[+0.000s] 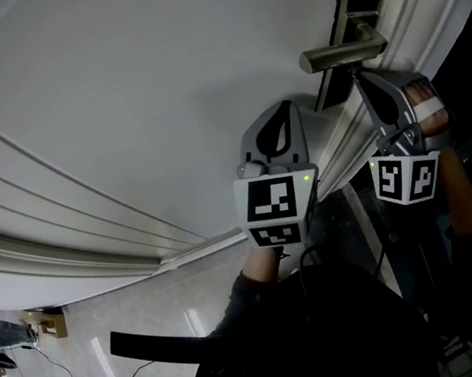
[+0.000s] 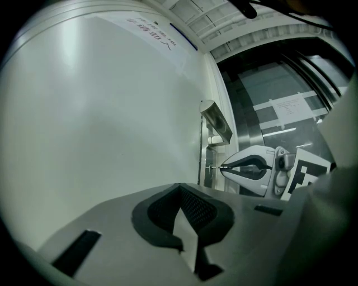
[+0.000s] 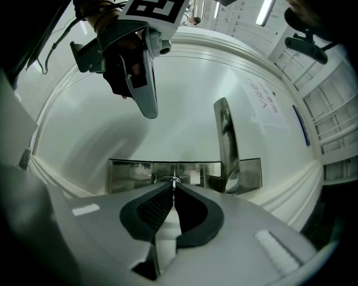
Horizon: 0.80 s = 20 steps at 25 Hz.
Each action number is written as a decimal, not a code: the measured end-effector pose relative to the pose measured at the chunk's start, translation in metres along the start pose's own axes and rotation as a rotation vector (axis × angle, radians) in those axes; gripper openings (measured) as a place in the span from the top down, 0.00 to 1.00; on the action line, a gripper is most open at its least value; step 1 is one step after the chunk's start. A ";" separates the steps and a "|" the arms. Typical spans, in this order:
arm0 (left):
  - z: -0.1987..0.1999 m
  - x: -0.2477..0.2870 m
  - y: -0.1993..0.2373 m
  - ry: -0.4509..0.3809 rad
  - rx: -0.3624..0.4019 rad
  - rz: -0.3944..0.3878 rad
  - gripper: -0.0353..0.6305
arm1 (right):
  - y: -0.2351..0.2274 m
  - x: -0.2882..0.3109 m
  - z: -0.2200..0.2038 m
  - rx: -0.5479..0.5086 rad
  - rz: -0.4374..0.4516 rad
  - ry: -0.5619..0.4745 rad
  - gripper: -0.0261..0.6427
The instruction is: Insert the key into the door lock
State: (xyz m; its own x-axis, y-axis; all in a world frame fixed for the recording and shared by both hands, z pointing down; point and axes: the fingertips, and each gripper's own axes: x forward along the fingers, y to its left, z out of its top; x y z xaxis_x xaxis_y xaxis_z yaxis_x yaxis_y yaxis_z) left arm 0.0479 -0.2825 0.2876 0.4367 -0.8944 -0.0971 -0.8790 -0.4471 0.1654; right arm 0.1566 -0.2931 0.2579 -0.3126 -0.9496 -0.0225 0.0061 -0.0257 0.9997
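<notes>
The grey two-jaw left gripper point(image 1: 282, 110) is held upright on a dark-sleeved arm point(image 1: 257, 299), jaws closed together with nothing between. The matching right gripper point(image 1: 362, 78) is held just beside it, jaws pinched on a thin metal key point(image 3: 174, 180).

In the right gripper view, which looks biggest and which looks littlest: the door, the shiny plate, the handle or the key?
1. door, which fills most of the view
2. shiny plate
3. handle
4. key, which looks littlest; only a thin sliver pokes out of the right gripper, so more may be hidden.
</notes>
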 end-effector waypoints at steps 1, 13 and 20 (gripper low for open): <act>0.000 0.000 0.000 -0.001 0.002 -0.001 0.95 | 0.000 0.000 0.000 0.000 -0.001 0.000 0.94; 0.000 0.001 -0.002 -0.002 -0.003 -0.008 0.95 | 0.000 0.001 -0.001 0.006 -0.010 0.007 0.94; -0.002 0.001 -0.003 0.007 -0.006 -0.017 0.95 | 0.000 0.001 0.000 0.010 -0.009 0.014 0.94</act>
State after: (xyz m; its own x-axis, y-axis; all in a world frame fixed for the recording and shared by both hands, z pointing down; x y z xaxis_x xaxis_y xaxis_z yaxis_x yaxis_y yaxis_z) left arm 0.0513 -0.2823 0.2889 0.4532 -0.8865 -0.0933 -0.8702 -0.4627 0.1694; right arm 0.1568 -0.2938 0.2581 -0.2990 -0.9537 -0.0317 -0.0067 -0.0311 0.9995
